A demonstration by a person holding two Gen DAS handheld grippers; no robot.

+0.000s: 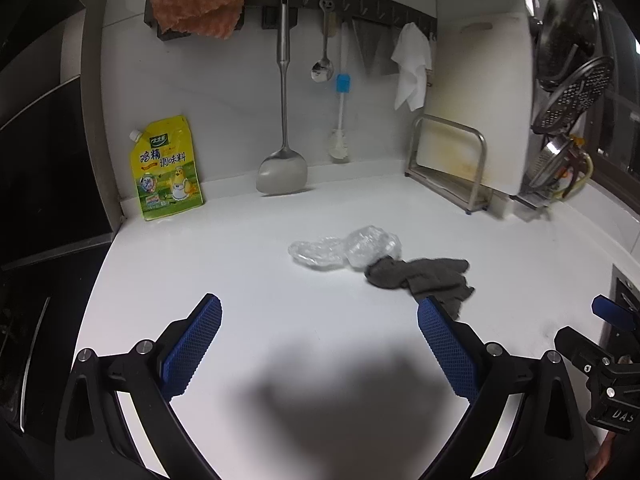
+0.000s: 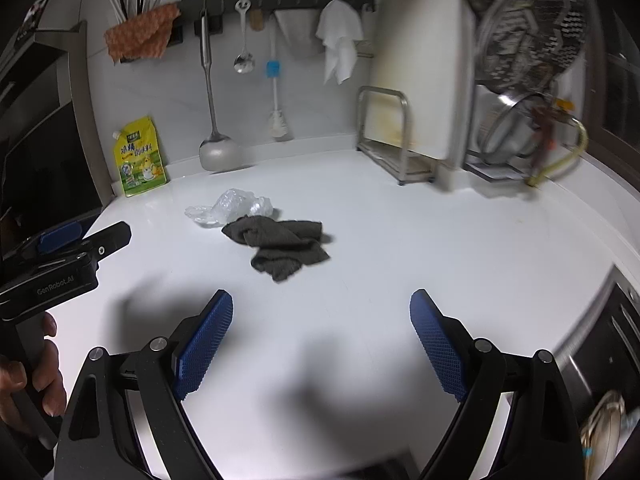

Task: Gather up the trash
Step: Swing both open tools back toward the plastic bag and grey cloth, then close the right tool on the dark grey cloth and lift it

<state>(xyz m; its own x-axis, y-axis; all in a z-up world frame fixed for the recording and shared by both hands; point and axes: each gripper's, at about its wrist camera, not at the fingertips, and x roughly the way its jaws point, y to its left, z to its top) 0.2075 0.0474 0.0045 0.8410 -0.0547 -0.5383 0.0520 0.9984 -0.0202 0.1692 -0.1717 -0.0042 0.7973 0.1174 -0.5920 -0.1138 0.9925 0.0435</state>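
Note:
A crumpled clear plastic bag [image 1: 344,248] lies in the middle of the white counter [image 1: 280,320]; it also shows in the right wrist view [image 2: 232,206]. A dark grey rag [image 1: 420,278] lies bunched against its right side, also in the right wrist view [image 2: 280,246]. My left gripper [image 1: 320,312] is open and empty, above the counter short of the bag. My right gripper [image 2: 322,308] is open and empty, short of the rag. The right gripper's body shows at the right edge of the left wrist view; the left gripper's body [image 2: 60,256] shows at the left of the right wrist view.
A yellow seasoning pouch [image 1: 168,168] leans on the back wall. A spatula [image 1: 282,168], spoon, brush and cloths hang from a wall rail. A cutting board in a metal rack [image 1: 448,164] and a dish rack with lids [image 1: 568,80] stand at right. A stove is at left.

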